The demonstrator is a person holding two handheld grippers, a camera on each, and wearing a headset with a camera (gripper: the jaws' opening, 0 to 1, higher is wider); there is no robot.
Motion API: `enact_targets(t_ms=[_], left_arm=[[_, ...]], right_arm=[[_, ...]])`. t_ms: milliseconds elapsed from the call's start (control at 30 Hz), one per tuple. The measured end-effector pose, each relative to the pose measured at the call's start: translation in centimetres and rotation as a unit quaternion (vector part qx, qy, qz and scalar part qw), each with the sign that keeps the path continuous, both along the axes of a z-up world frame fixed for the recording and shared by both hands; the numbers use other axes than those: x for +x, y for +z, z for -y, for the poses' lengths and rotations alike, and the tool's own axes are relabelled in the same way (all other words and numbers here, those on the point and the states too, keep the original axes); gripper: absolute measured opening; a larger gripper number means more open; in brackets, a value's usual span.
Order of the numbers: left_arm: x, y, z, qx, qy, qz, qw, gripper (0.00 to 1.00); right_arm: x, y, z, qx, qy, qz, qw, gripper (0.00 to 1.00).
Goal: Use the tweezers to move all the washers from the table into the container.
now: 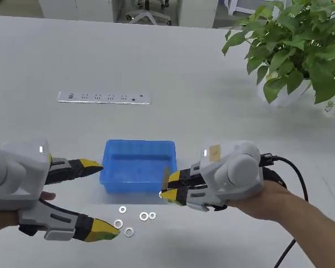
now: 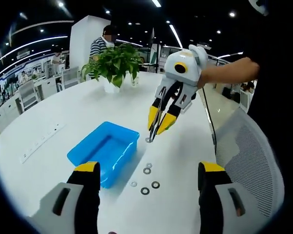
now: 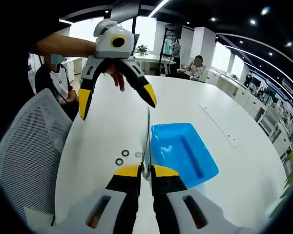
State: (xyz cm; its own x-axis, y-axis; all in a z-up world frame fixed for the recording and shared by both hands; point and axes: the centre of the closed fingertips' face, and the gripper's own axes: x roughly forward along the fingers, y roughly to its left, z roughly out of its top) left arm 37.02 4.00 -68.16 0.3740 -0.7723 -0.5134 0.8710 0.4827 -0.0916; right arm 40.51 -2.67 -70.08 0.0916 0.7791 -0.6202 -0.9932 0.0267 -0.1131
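Tweezers (image 3: pixel 147 141) were gripped in the clenched fingers of the right gripper (image 1: pixel 166 187) beside the blue container (image 1: pixel 139 144). Left gripper (image 1: pixel 105 198) fingers were spread wide. Washers (image 1: pixel 144 216) were seen on the bench (image 1: pixel 184 84).

White counter (image 1: pixel 173 72), broad, with a rounded edge. Leafy green plant (image 1: pixel 293 47) in a white pot (image 1: pixel 290 96) near its far right edge. White power strip (image 1: pixel 103 97) lies flat, well left of the plant. Chair base (image 1: pixel 148 14) on the floor beyond the far edge, left of the plant. Grey mesh chair (image 2: pixel 256 161) at the counter's side, well apart from the plant. Person (image 2: pixel 100 46) in a striped top stands just behind the plant.
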Motion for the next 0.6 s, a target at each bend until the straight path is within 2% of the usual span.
enact_targets(t_ms=[200,433,600], left_arm=[[-0.1,0.3,-0.7,-0.008,0.017,0.003,0.9998,0.92],[-0.1,0.0,-1.4,-0.008,0.037,-0.004,0.9993,0.99],[-0.3,-0.3,-1.8,-0.006,0.043,-0.009,0.999,0.99]], right_arm=[[1.4,0.9,-0.1,0.005,0.0,0.009,0.9999,0.09],[3.1,1.5,-0.5,0.01,0.0,0.015,0.9998,0.09],[4.5,1.6,-0.7,0.015,-0.003,0.018,0.9997,0.09]])
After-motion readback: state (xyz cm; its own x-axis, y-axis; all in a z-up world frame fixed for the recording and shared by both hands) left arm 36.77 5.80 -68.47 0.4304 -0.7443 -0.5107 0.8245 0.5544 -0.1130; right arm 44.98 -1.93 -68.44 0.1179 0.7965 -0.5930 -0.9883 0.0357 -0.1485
